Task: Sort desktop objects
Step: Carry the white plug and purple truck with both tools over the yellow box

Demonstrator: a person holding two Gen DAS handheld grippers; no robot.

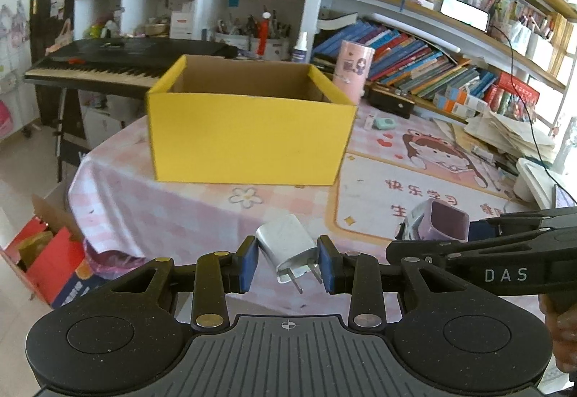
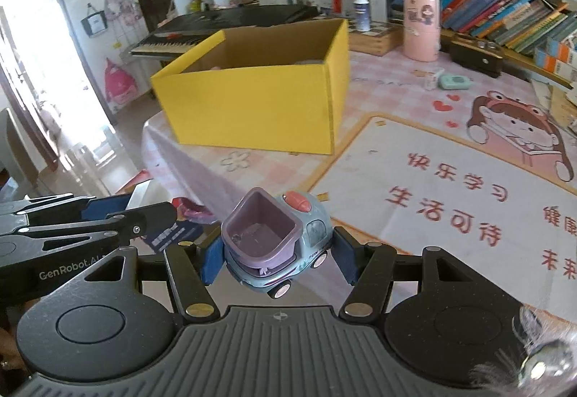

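Note:
My left gripper [image 1: 288, 265] is shut on a white plug adapter [image 1: 288, 245] and holds it above the table's near edge, prongs toward the camera. My right gripper [image 2: 276, 258] is shut on a small blue toy truck with a purple bin [image 2: 272, 238]; the truck also shows in the left wrist view [image 1: 438, 223], at the right beside the left gripper. An open yellow cardboard box [image 1: 249, 133] stands on the pink tablecloth ahead of both grippers; it also shows in the right wrist view [image 2: 256, 101]. Its inside is mostly hidden.
A pink cylindrical holder [image 2: 421, 23] and a small mint-green device [image 2: 455, 82] stand behind and right of the box. A cartoon desk mat [image 2: 450, 202] covers the table's right side. A keyboard piano [image 1: 108, 66] stands beyond the table. Red boxes [image 1: 47, 260] sit on the floor at left.

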